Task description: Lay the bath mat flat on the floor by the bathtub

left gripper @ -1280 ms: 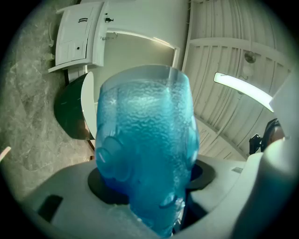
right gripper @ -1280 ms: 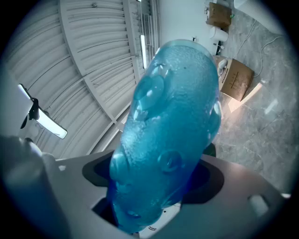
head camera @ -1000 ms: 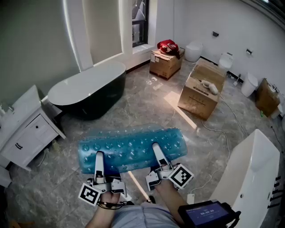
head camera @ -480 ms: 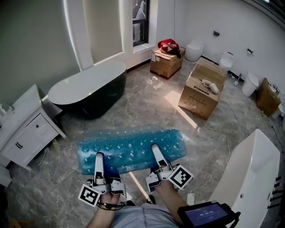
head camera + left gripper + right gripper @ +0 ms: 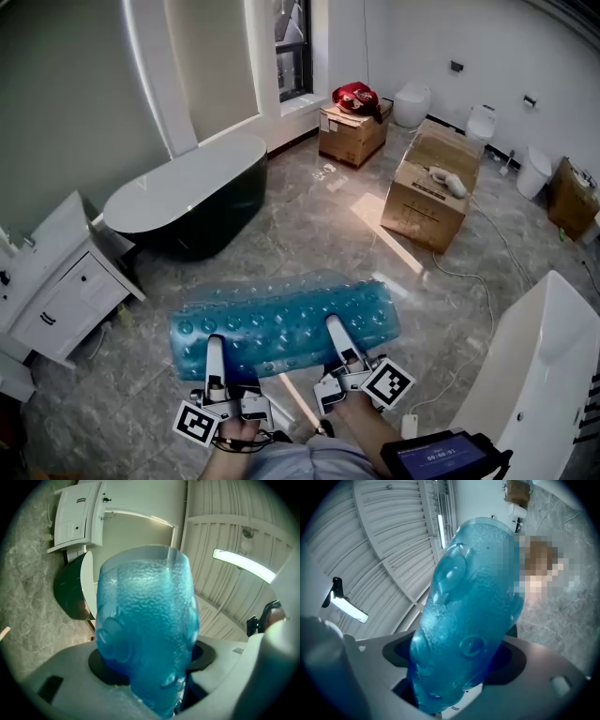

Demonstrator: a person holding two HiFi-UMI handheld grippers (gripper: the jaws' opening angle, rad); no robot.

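The left gripper (image 5: 215,345) and the right gripper (image 5: 334,326) each clamp the near edge of the translucent blue, sucker-dotted bath mat (image 5: 281,317), held spread out near the black oval bathtub (image 5: 187,202); positioning seems under way, and next comes lowering it flat beside the tub.

Bathroom clutter.
A red bag (image 5: 354,97) sits on the far cardboard box (image 5: 349,136); a white cabinet (image 5: 56,286) stands left.

Translucent blue bath mat (image 5: 281,323) dotted with round suckers — dark green bathtub (image 5: 202,220), grey marbled floor (image 5: 309,225).
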